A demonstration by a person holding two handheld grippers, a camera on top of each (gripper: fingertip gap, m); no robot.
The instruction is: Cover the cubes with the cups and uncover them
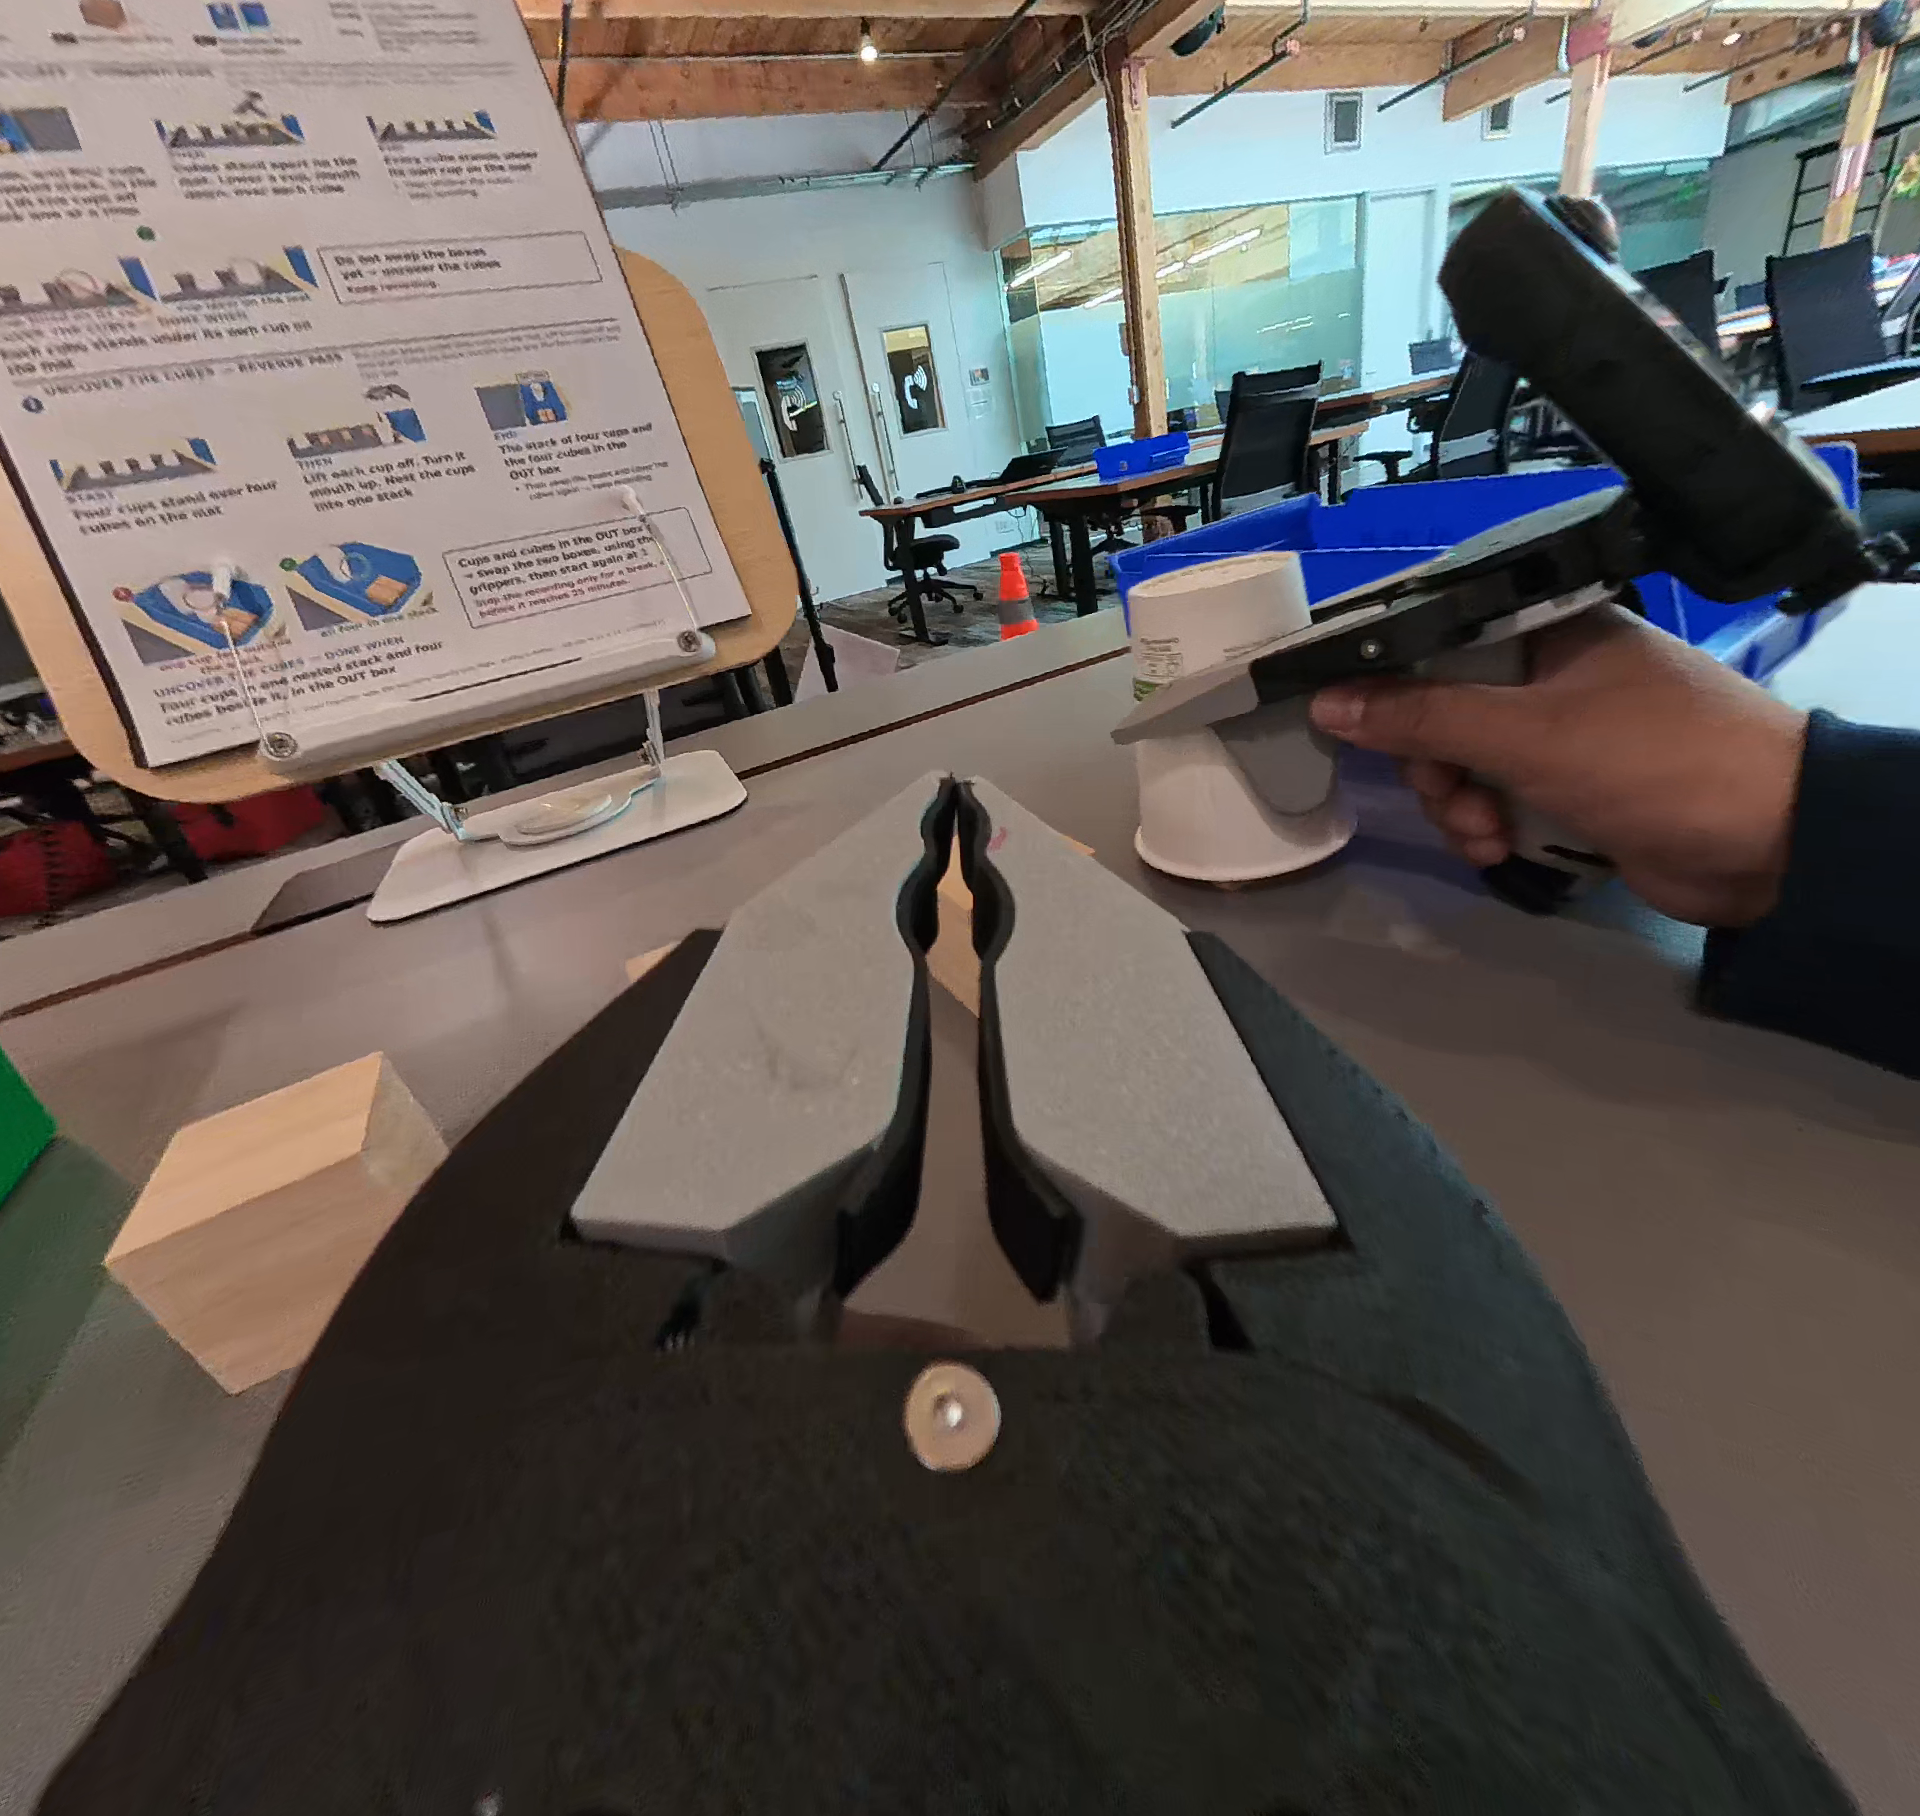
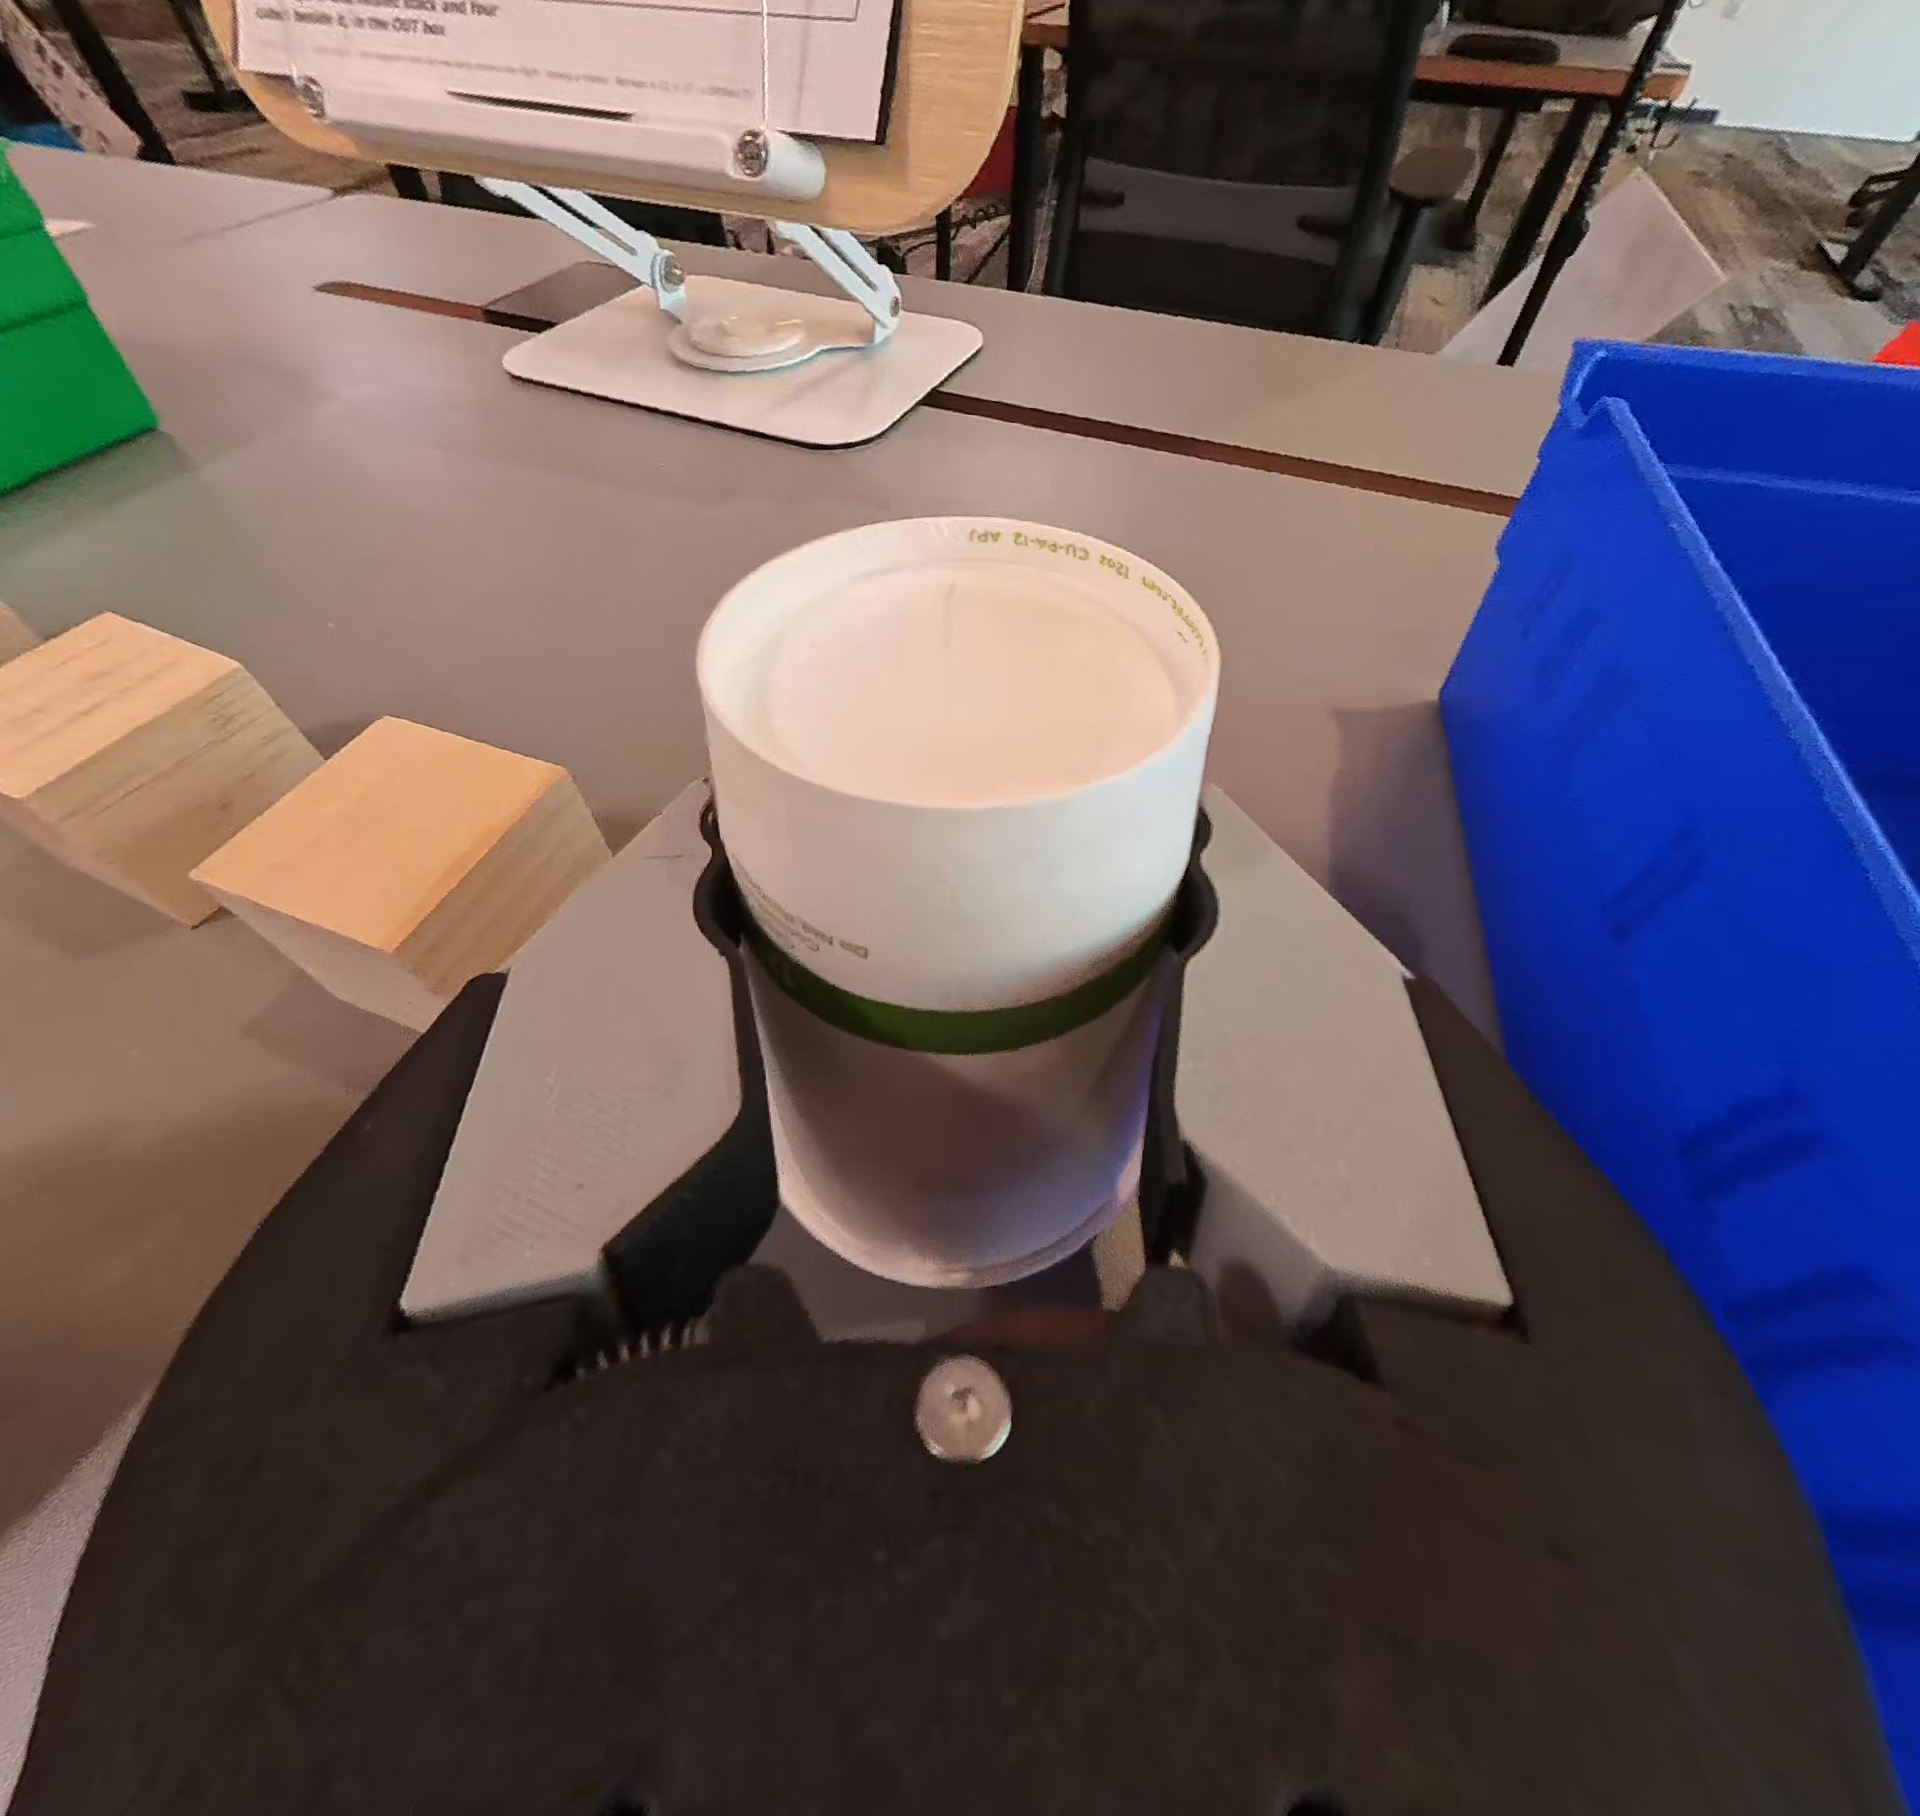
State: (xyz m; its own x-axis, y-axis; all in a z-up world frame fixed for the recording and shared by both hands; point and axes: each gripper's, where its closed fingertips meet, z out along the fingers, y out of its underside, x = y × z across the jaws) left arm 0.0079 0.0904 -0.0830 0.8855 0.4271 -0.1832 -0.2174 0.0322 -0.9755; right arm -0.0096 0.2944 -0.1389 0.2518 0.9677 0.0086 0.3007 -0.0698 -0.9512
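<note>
Standing inverted on table, white cup (image 2: 956, 831) sits gripped between right hand-held gripper (image 2: 954, 893) pads; left hand-held gripper (image 1: 953, 800) clenched, bare.

cubes (image 2: 405, 831): raw wood, matt | cup (image 2: 956, 727): white paper | bin (image 2: 1714, 831): glossy plastic

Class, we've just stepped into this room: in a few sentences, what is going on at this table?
A person is working with a hand-held gripper in each hand. The right hand-held gripper is clamped on an upside-down white paper cup standing mouth-down on the grey table next to a blue bin. The left hand-held gripper is shut and empty, above an uncovered wooden cube. Another bare cube lies to its left. An instruction sheet stands behind.
</note>
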